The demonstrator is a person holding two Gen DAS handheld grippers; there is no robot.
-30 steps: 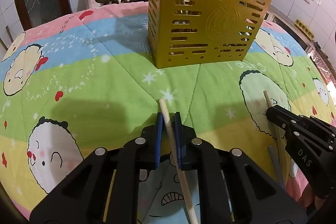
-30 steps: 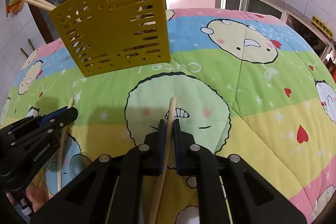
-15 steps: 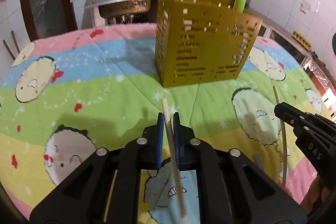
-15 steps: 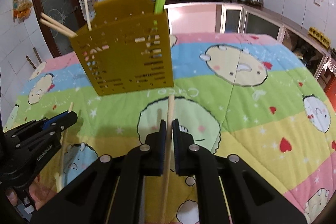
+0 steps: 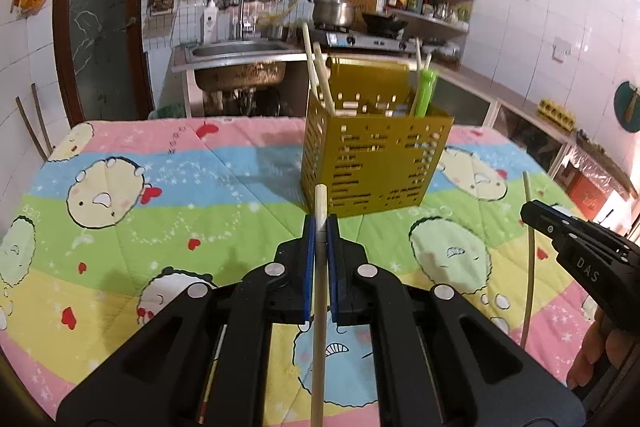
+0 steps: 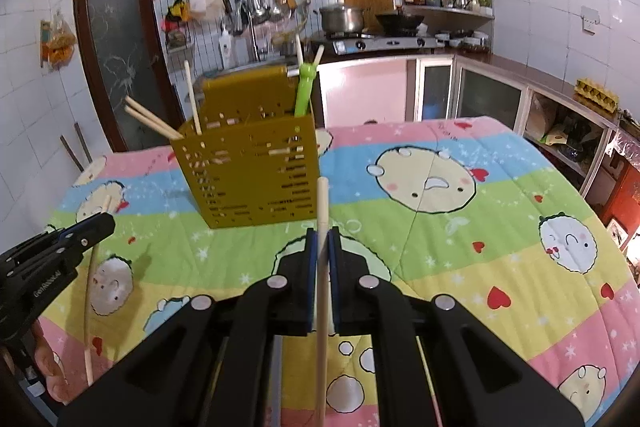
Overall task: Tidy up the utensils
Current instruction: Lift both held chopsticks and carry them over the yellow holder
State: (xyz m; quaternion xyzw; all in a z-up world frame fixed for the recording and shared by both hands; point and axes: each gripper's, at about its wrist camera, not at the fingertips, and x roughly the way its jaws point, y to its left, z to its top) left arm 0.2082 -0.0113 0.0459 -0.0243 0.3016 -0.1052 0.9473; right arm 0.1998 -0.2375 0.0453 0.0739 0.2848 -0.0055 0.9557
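Both grippers have lifted since a second ago, so more of the kitchen shows behind the table. The left gripper [image 5: 320, 223] is clamped narrowly on a pale wooden chopstick [image 5: 319, 291]; its jaws were just closing the last bit. The right gripper [image 6: 322, 237] pinches a second pale wooden chopstick [image 6: 322, 267] likewise. Both sticks now hang clear of the cartoon-printed quilted cloth [image 5: 168, 211], it seems. The perforated mustard-yellow utensil caddy [image 5: 374, 163] stands farther back, holding more chopsticks and a green utensil [image 5: 425, 93].
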